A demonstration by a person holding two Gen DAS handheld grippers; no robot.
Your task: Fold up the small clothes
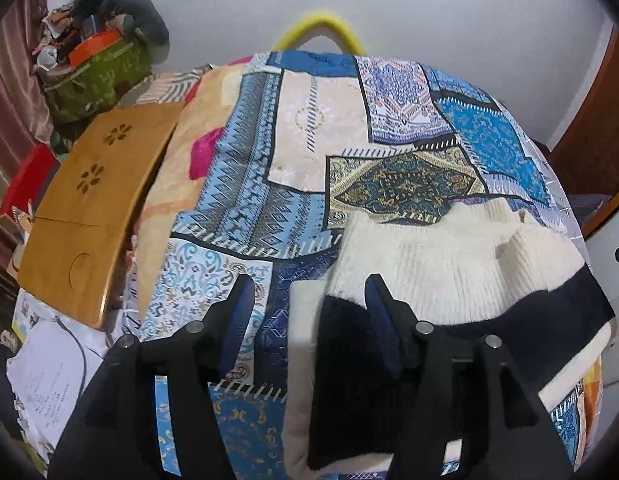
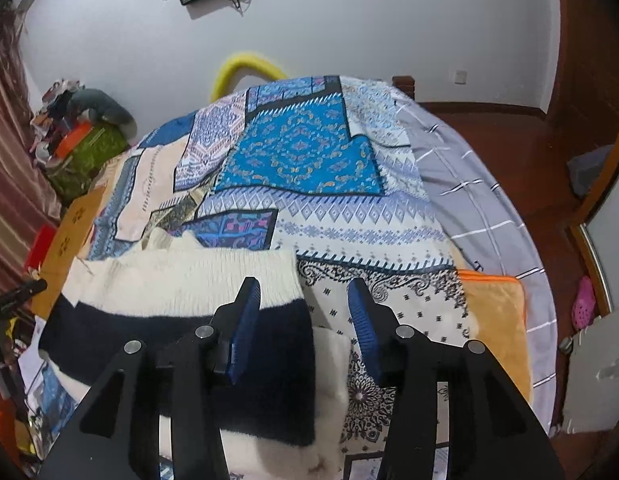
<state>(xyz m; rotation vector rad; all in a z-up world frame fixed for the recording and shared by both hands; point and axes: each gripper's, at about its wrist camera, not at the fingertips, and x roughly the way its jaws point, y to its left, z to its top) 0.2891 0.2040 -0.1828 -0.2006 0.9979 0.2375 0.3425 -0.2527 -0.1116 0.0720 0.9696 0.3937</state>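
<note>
Bed under a blue patchwork-print quilt [image 1: 245, 184] carries the cream-and-navy knitted sweater [image 1: 441, 264], near edge cut off. Left claw [image 1: 307, 308] and right claw [image 2: 303, 312] both parted, gripping nothing, above its navy band.

Fuzzy ribbed knit sweater [image 1: 441, 256] (printed cloth bedspread [image 1: 245, 184])

- Sweater [image 1: 441, 256]: cream ribbed knit crossed by a wide navy band.
- Quilt [image 1: 293, 184] under the sweater: patchwork of blue, beige and white panels with geometric and paisley prints.
- Sheet [image 2: 481, 200], right of the sweater: grey with thin white lines.
- Gripper pads [image 2: 245, 332] over the sweater: blue on black frames.
- Board [image 1: 93, 208], left of the sweater: tan wood.
</note>
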